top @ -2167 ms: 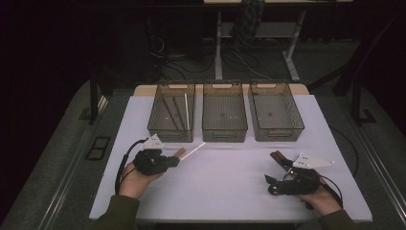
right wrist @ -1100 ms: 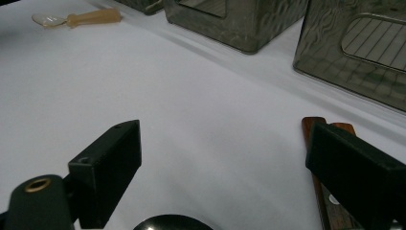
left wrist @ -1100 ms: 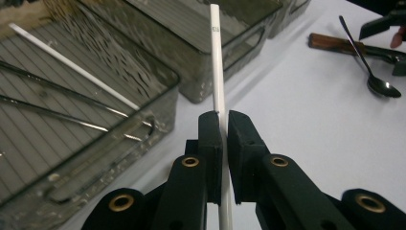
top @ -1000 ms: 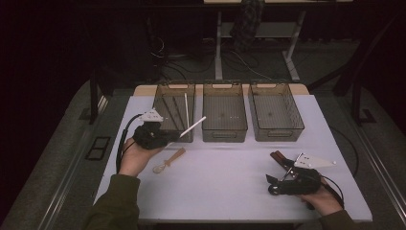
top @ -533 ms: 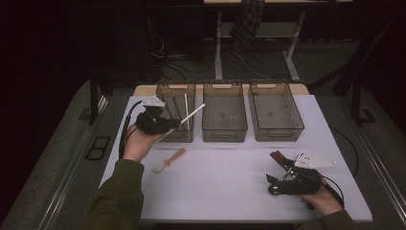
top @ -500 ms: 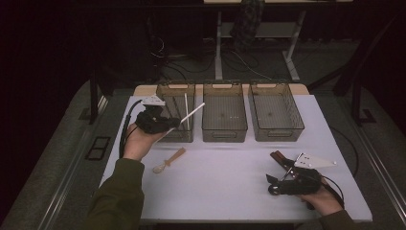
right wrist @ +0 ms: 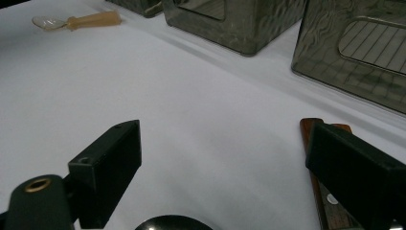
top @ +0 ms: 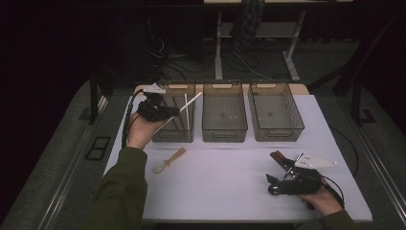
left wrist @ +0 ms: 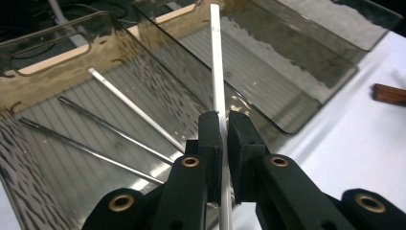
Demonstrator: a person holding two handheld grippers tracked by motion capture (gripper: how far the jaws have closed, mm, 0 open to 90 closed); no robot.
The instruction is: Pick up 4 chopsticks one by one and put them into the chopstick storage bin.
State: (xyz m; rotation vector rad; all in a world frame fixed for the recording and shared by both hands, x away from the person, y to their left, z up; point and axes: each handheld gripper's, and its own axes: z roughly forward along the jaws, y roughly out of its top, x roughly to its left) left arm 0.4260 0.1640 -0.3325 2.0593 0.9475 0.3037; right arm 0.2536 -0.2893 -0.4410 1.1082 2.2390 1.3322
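My left gripper (top: 167, 111) (left wrist: 224, 125) is shut on a thin white stick (top: 190, 101) (left wrist: 216, 62), held above the left smoky bin (top: 168, 135). The stick's far end points over the bin toward the middle one. Inside that left bin (left wrist: 57, 57) lie another white stick (left wrist: 134, 108) and two darker thin rods (left wrist: 103, 125). At the table's front right my right gripper (top: 277, 175) (right wrist: 225, 148) rests with its jaws wide apart and nothing between them. A brown-handled knife (top: 279, 159) (right wrist: 320, 191) lies beside its right jaw.
A middle bin (top: 225, 136) and a right bin (top: 277, 135) stand in a row along the back of the white table (top: 225, 191). A small spoon with a tan handle (top: 168, 161) (right wrist: 76, 20) lies in front of the left bin.
The left hand has lifted the white stick off the table and carried it back and up over the left bin. The right gripper has stayed put.
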